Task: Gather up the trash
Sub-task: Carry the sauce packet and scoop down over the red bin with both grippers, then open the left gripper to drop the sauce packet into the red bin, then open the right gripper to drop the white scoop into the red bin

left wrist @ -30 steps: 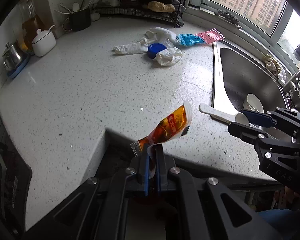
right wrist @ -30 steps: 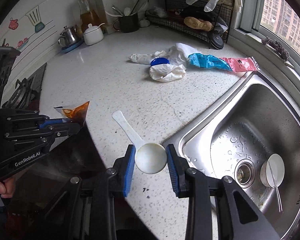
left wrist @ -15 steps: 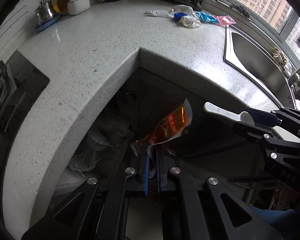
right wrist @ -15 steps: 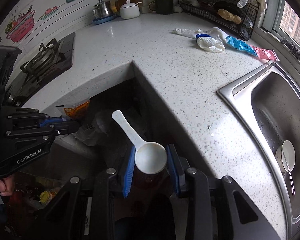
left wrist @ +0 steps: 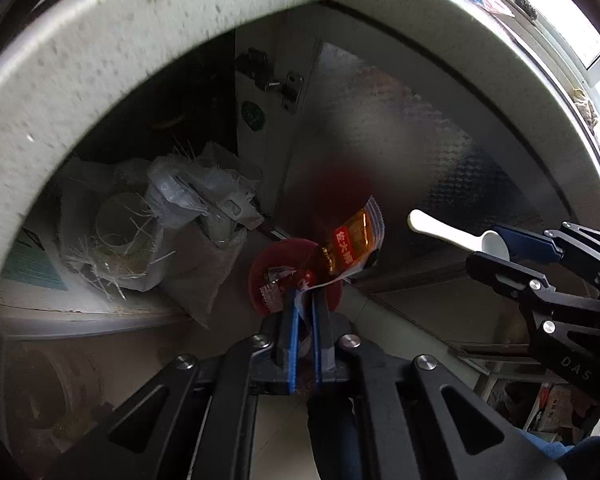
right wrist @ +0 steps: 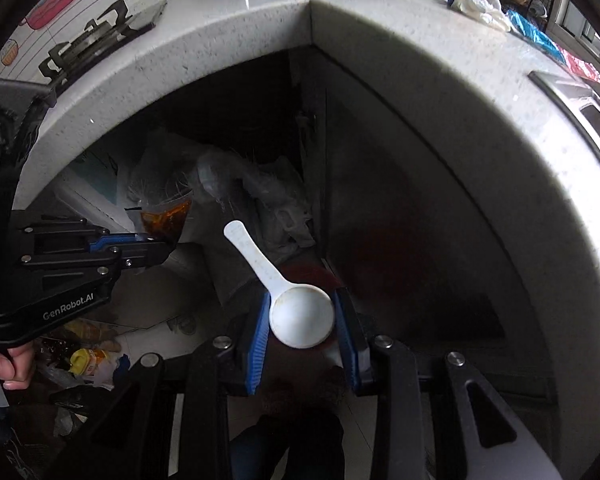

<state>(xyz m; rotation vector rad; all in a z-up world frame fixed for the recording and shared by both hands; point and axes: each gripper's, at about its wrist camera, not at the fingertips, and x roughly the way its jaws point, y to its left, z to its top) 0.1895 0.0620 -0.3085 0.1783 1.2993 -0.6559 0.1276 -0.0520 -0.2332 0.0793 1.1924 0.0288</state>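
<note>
Left hand-held gripper [left wrist: 305, 300] clamped on limp, light orange sauce sachet [left wrist: 350, 246] by its corner; right hand-held gripper [right wrist: 301, 316] pinching stiff white plastic spoon [right wrist: 288, 296] across its bowl.

Speckled white countertop [right wrist: 440, 64] over dark cabinets [left wrist: 380, 128]

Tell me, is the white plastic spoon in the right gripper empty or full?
Empty. The right wrist view looks into the bowl of the white plastic spoon, clamped in the right gripper; only faint brownish stains show inside.
</note>
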